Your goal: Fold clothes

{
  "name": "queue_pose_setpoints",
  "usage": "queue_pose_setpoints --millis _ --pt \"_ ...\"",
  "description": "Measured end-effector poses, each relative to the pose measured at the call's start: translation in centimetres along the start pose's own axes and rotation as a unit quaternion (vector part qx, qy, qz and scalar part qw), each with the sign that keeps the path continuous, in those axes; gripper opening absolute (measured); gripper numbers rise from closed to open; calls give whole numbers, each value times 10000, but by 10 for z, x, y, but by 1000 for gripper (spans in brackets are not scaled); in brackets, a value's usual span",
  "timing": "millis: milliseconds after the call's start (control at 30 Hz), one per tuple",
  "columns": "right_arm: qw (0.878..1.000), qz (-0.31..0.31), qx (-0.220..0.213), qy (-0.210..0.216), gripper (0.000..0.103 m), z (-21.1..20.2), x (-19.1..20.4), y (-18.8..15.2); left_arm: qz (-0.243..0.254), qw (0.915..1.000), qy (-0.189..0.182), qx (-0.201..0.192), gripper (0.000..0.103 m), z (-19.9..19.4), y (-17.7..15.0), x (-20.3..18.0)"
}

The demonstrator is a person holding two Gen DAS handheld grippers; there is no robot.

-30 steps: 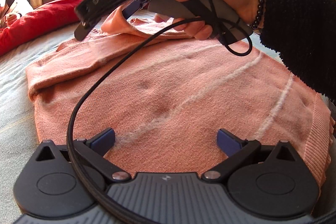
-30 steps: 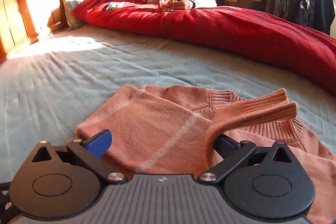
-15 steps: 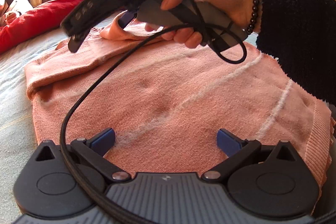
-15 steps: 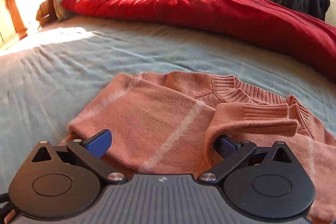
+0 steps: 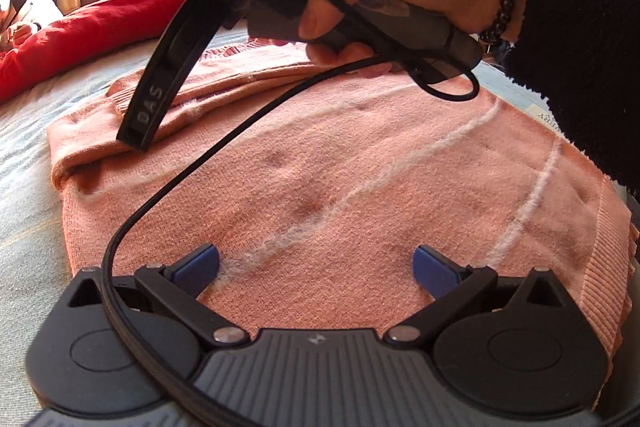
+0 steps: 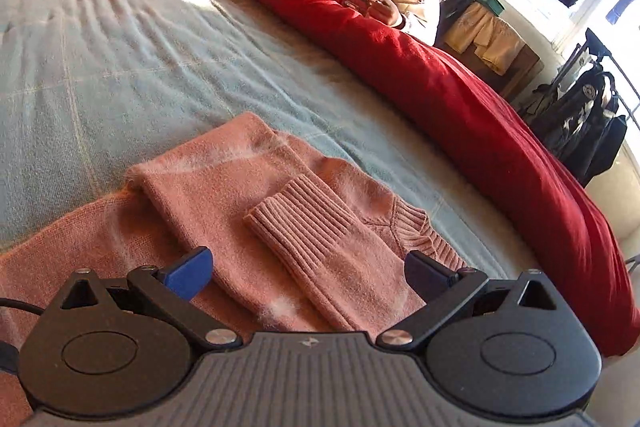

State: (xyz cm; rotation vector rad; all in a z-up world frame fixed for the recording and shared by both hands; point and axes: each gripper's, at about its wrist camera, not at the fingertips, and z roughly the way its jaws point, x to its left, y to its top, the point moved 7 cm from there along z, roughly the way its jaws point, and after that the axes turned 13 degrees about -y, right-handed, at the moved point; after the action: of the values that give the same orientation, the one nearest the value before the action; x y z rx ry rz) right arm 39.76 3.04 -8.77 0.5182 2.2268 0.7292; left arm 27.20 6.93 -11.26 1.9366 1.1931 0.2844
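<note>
A home bedroom: a wide bed [image 6: 160, 59] with a red quilt [image 6: 460, 99], and jackets [image 6: 580, 131] hanging by the window.

sleeve [image 6: 320, 239] folded on sweater [image 5: 340, 179], on bed [image 6: 140, 67].

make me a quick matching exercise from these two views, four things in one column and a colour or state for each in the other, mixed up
Things:
1. sweater
2. quilt
3. right gripper
4. ribbed cuff

States:
a. red, bunched along the far side of the bed
b. open, holding nothing
c. pink, spread flat on the bed
d. lying folded over the sweater's chest

Pairs: 1-c, 2-a, 3-b, 4-d
</note>
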Motion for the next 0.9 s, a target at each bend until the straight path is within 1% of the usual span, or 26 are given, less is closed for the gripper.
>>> queue_pose_setpoints --millis 67,100,167,233,300,400,433,500,567,667,700,767,833,900 --pt "9985 522 40 165 103 -3 -25 -3 7 10000 7 3 102 1 0 -1" --pt "9955 915 63 219 103 -3 -45 -9 10 10000 10 4 102 1 0 -1" --pt "9843 1732 120 313 103 -1 -89 -23 15 10000 18 7 102 0 0 -2" --pt "9623 2688 251 319 103 9 -140 -47 17 10000 -20 -10 102 0 1 -2" --pt "9334 3555 376 320 103 22 -185 -75 15 9999 -132 -64 102 -2 3 -4" --pt "8972 4376 473 363 103 43 -232 -115 6 9980 -586 -251 102 -7 5 -12" --pt "8939 4444 482 340 103 51 -239 -123 2 9968 -741 -314 102 -9 5 -15" --pt "8939 4444 519 282 103 67 -244 -139 21 9946 -967 -381 102 -8 6 -18" --pt "8955 4399 640 221 103 88 -245 -153 35 9943 -1014 -335 102 -4 4 -18" --pt "9067 4117 917 -35 103 120 -238 -172 51 9952 -962 -197 102 6 0 -16" --pt "9106 4043 854 -111 103 124 -236 -175 74 9952 -957 -191 102 7 0 -17" --pt "9135 3999 734 -176 103 125 -237 -177 124 9953 -948 -183 102 8 0 -18" --pt "9148 3939 879 -175 103 119 -241 -171 130 9952 -948 -184 102 7 -1 -18" --pt "9142 3959 858 -132 103 102 -245 -164 125 9952 -949 -188 102 6 -2 -18"
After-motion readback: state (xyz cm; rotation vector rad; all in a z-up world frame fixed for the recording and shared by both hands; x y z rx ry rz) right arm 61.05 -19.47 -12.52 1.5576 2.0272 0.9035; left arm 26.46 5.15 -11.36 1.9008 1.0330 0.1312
